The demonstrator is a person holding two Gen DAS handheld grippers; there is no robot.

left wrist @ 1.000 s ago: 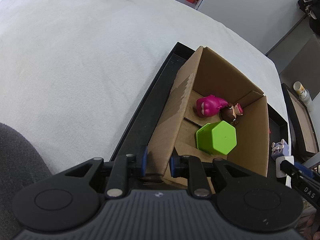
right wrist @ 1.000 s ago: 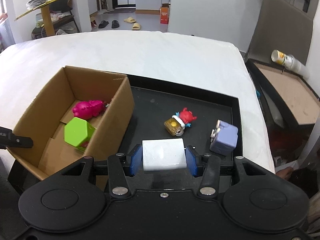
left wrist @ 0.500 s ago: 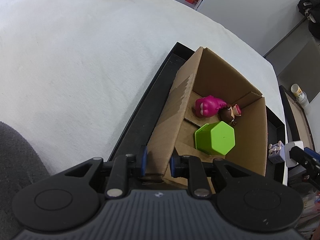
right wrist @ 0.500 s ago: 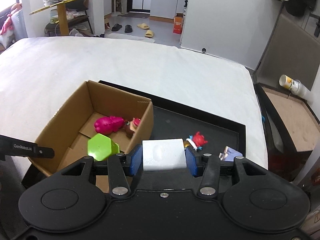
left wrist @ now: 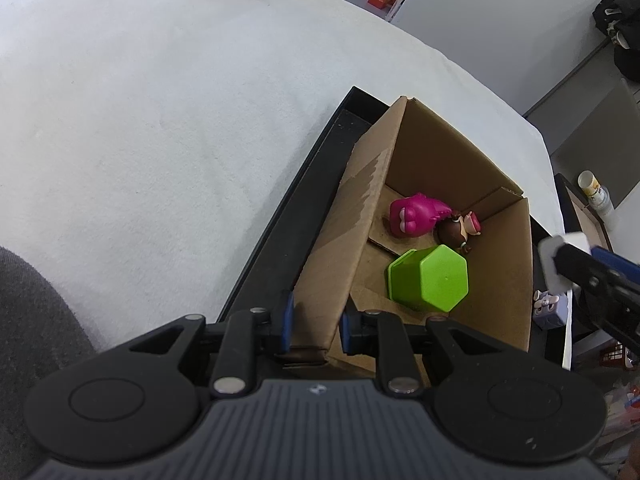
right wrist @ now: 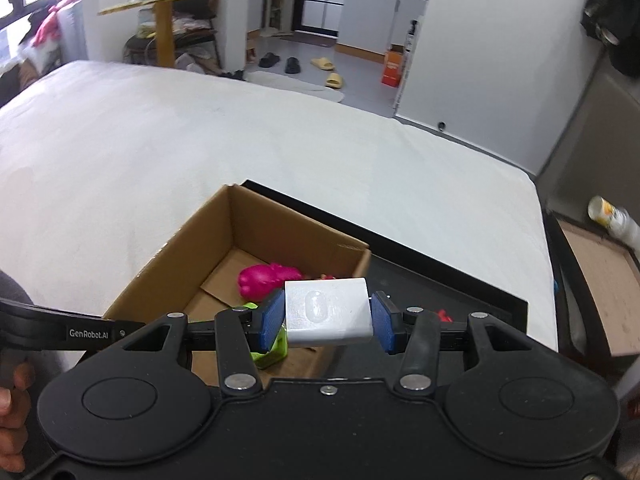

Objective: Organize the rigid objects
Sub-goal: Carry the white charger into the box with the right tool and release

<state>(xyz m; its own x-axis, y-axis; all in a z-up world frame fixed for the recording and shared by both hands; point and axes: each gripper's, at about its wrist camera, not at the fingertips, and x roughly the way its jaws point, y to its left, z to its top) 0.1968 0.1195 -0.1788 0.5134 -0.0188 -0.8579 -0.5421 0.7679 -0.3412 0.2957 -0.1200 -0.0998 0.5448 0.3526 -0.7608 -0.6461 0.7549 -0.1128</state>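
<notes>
The near wall of the cardboard box (left wrist: 344, 256) is pinched by the left gripper (left wrist: 314, 316). A white block (right wrist: 327, 312) is clamped between the blue fingers (right wrist: 269, 322) of the right gripper (right wrist: 326, 322), over the box's right rim. Released here, it could strike the rim and fall onto the black tray (right wrist: 440, 276), or land on the green hexagonal container (left wrist: 430, 278) and pink toy (left wrist: 414, 214) farther in.

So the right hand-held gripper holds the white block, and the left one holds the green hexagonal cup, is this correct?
Not quite. In the left wrist view the left hand-held gripper clamps the cardboard box wall; the green hexagonal cup lies inside. The right hand-held gripper does hold the white block.
</notes>
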